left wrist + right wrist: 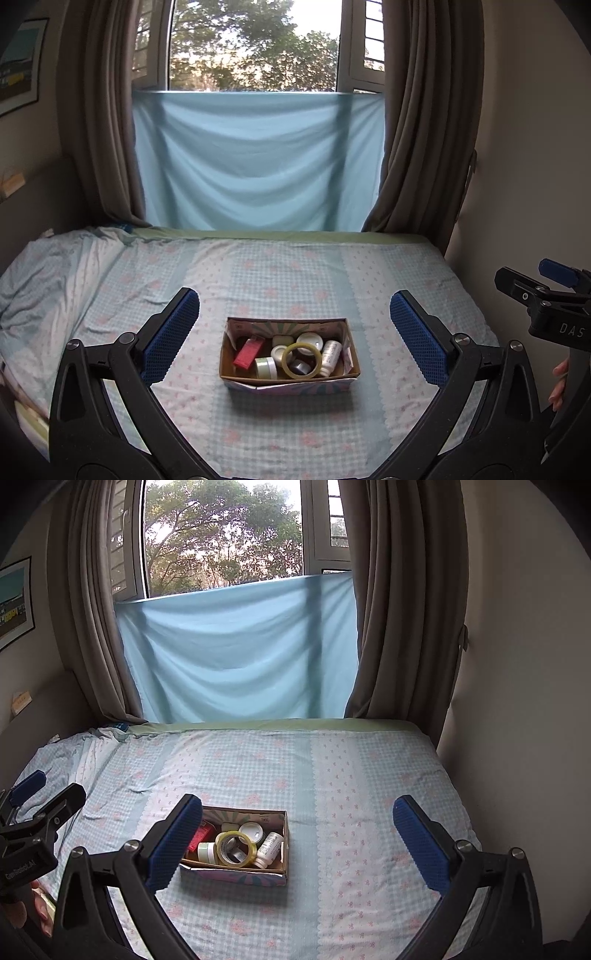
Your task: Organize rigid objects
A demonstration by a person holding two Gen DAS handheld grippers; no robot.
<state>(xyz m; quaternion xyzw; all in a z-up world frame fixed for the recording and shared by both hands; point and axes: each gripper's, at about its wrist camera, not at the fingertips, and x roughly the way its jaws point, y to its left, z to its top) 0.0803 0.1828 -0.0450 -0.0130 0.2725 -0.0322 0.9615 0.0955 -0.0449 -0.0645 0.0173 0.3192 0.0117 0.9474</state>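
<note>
A small cardboard box [288, 384] sits on the bed, also in the right wrist view [236, 875]. It holds a clear tape roll [301, 360], a red packet [248, 352], a white bottle [330, 357], small jars and a grey tape roll. My left gripper [293, 332] is open and empty, held above and just short of the box. My right gripper [297, 836] is open and empty; the box lies by its left finger. The right gripper also shows in the left wrist view [546, 291], and the left gripper in the right wrist view [37, 794].
The bed has a blue checked sheet [332, 794]. A rumpled duvet [48, 273] lies at the left. A wall [517, 701] runs along the right edge. Curtains and a blue cloth [255, 162] hang behind the bed.
</note>
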